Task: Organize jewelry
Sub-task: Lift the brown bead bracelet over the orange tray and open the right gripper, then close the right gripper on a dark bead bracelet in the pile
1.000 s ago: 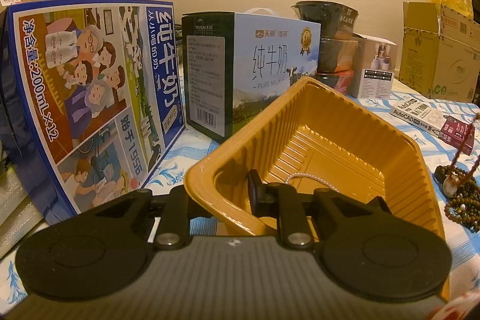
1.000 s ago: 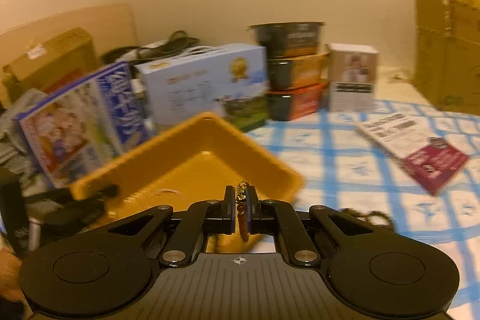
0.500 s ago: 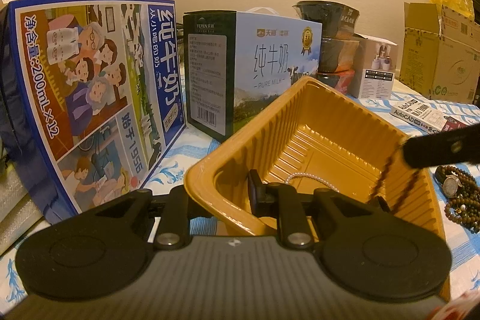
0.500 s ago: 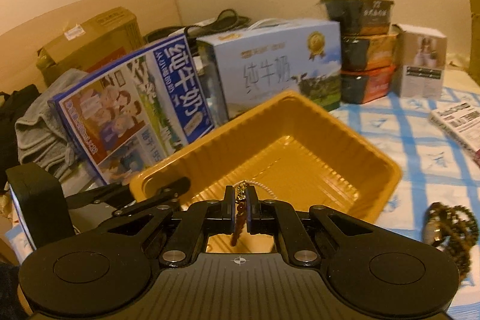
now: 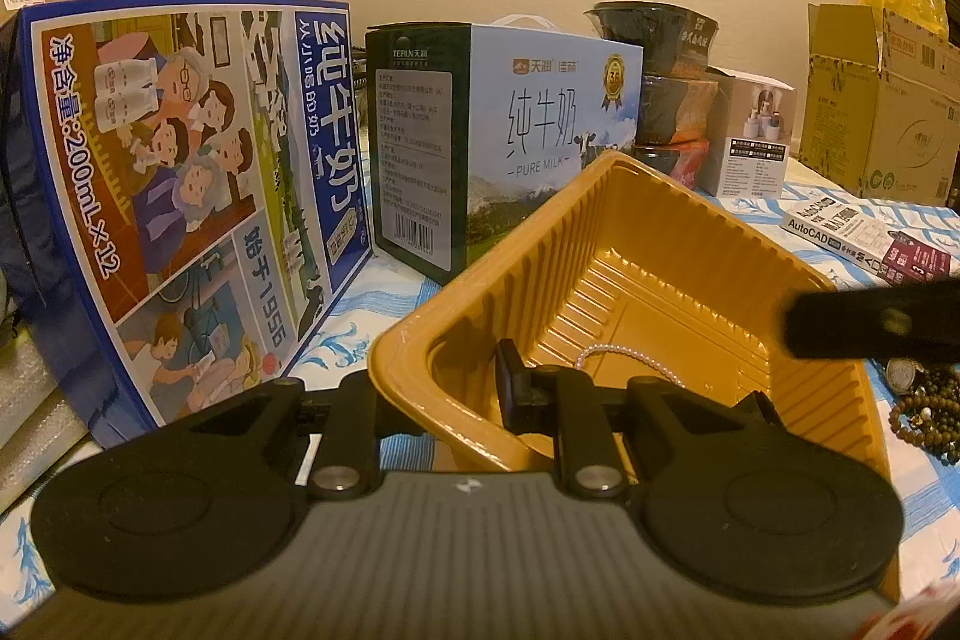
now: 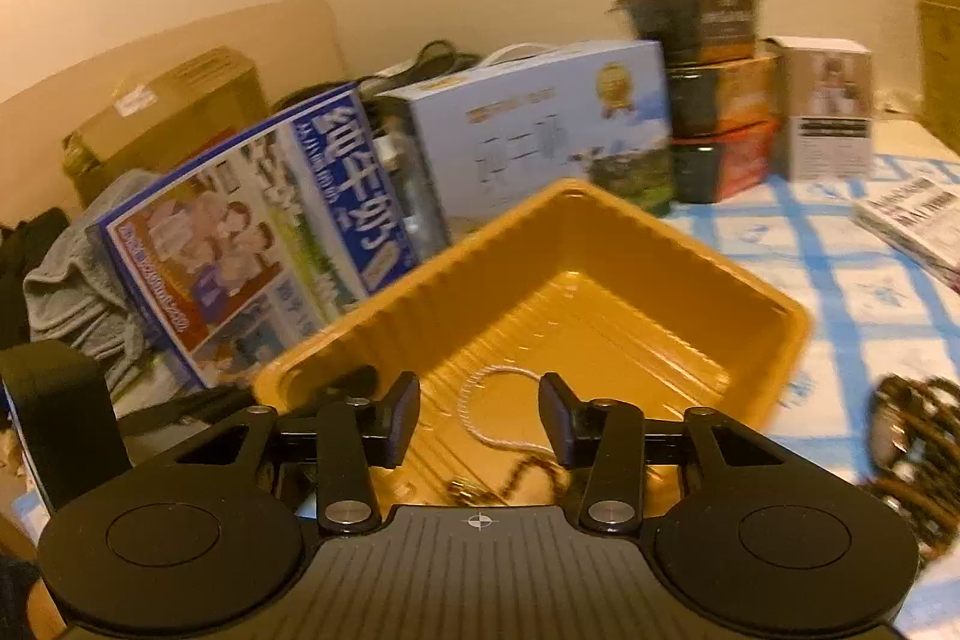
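Observation:
A yellow ribbed plastic tray (image 5: 660,244) (image 6: 600,232) sits on the blue checked tablecloth. My left gripper (image 5: 438,400) is shut on the tray's near wall, one finger outside and one inside. A white pearl string (image 5: 618,358) (image 6: 480,400) lies on the tray floor. My right gripper (image 6: 480,418) hangs over the tray with its jaws opening and nothing between them. Just below it a dark bead string (image 6: 519,475) lies in the tray. One of its fingers (image 5: 870,322) reaches in from the right in the left wrist view. More dark beads (image 5: 924,400) (image 6: 912,436) lie on the cloth right of the tray.
Two milk cartons (image 5: 192,196) (image 5: 516,136) stand behind the tray on the left. Stacked bowls (image 5: 660,70), a small white box (image 5: 750,136) and a cardboard box (image 5: 882,100) line the back. A book (image 5: 864,244) lies at the right, a grey cloth (image 6: 72,280) at the left.
My right gripper came over the tray shut on the dark bead string, then its jaws parted and the string dropped into the tray. The left gripper kept still on the tray.

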A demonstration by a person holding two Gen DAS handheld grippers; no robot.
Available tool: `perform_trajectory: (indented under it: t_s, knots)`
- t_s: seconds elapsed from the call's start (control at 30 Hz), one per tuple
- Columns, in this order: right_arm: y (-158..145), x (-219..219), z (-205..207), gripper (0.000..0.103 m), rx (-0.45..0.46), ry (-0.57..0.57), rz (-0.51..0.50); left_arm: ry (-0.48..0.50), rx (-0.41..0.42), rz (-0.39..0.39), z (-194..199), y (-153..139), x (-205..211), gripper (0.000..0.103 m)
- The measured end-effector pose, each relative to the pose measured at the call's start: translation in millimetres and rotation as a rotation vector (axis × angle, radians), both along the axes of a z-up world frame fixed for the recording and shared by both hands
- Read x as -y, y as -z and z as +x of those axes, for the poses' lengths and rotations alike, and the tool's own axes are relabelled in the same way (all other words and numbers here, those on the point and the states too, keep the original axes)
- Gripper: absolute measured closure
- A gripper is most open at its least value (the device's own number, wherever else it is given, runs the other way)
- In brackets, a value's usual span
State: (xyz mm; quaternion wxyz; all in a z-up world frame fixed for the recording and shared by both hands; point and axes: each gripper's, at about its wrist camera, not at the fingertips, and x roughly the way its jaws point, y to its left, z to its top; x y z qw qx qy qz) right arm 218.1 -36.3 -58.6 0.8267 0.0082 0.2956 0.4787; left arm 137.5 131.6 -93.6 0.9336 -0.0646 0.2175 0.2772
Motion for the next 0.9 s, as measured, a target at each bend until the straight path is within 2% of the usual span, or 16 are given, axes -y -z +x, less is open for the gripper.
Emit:
perform_trajectory:
  t_s: [0.53,0.7,0.9]
  knots:
    - [50,158,43,0.058,-0.073,0.405,-0.188,-0.002,-0.002,-0.002,0,0,0,0.084]
    - [59,175,61,0.058,-0.046,0.441,-0.223,0.000,-0.005,0.005,2,0,-1,0.084]
    - [67,167,87,0.060,-0.012,0.440,-0.241,0.005,-0.007,0.017,3,-1,0,0.084]
